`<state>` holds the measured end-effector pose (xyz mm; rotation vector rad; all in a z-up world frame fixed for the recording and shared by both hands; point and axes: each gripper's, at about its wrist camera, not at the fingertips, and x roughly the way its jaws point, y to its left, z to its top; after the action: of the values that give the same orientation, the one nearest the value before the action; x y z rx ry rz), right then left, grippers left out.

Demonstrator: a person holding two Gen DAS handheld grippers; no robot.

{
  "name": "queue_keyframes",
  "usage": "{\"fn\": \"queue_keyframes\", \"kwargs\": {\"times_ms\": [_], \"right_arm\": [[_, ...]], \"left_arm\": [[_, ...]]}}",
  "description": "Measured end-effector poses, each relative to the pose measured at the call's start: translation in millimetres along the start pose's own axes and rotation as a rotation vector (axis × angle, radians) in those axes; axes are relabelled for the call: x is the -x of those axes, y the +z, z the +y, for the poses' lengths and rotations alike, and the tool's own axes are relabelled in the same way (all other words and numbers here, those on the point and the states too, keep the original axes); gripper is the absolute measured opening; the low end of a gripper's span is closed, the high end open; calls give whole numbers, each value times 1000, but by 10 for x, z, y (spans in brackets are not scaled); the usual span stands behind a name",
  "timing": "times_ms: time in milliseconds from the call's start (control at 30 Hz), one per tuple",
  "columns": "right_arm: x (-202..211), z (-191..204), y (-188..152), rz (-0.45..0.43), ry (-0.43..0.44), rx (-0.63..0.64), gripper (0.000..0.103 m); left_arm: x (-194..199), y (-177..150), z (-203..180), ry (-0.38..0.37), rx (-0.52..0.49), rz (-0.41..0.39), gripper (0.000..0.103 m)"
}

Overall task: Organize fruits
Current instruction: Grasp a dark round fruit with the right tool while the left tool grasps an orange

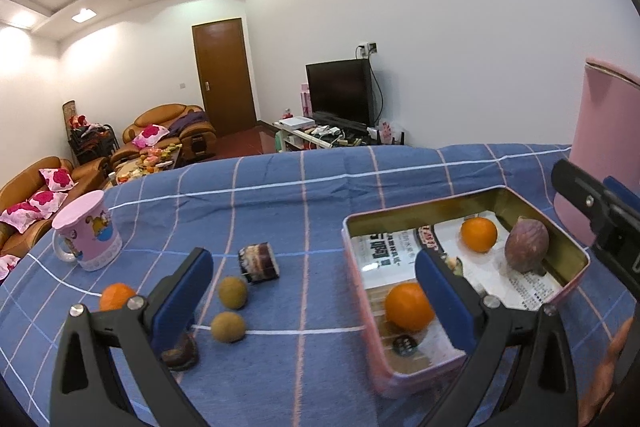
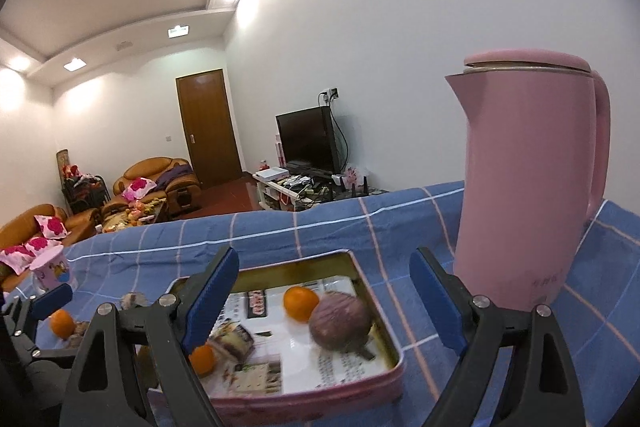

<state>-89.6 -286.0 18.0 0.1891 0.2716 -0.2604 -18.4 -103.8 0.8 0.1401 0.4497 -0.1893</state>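
Step in hand, prob.: fetch the next loose fruit w/ the left gripper [image 1: 314, 281], jaws wide, nothing held. Centre on one round brown-green fruit [image 1: 232, 291] on the blue checked cloth [image 1: 304, 195], go in low, close gently so it can't roll. Right gripper [image 2: 324, 297] also wide, empty, above the pink rectangular tin [image 2: 320, 387]. Tin holds two oranges & a purple-brown fruit [image 2: 340, 319].
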Motion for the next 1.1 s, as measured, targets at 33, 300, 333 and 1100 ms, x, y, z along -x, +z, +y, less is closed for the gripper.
{"fn": "queue_keyframes", "kwargs": {"times_ms": [33, 300, 333, 1100], "right_arm": [[19, 14, -9, 0, 3, -1, 88], [114, 232, -55, 8, 7, 3, 88], [118, 252, -54, 13, 10, -4, 88], [70, 1356, -276, 80, 176, 87, 88]], "left_arm": [[9, -7, 43, 1, 6, -1, 103], [12, -60, 370, 17, 36, 11, 103], [8, -59, 419, 20, 38, 13, 103], [-183, -179, 1477, 99, 53, 86, 103]]}}
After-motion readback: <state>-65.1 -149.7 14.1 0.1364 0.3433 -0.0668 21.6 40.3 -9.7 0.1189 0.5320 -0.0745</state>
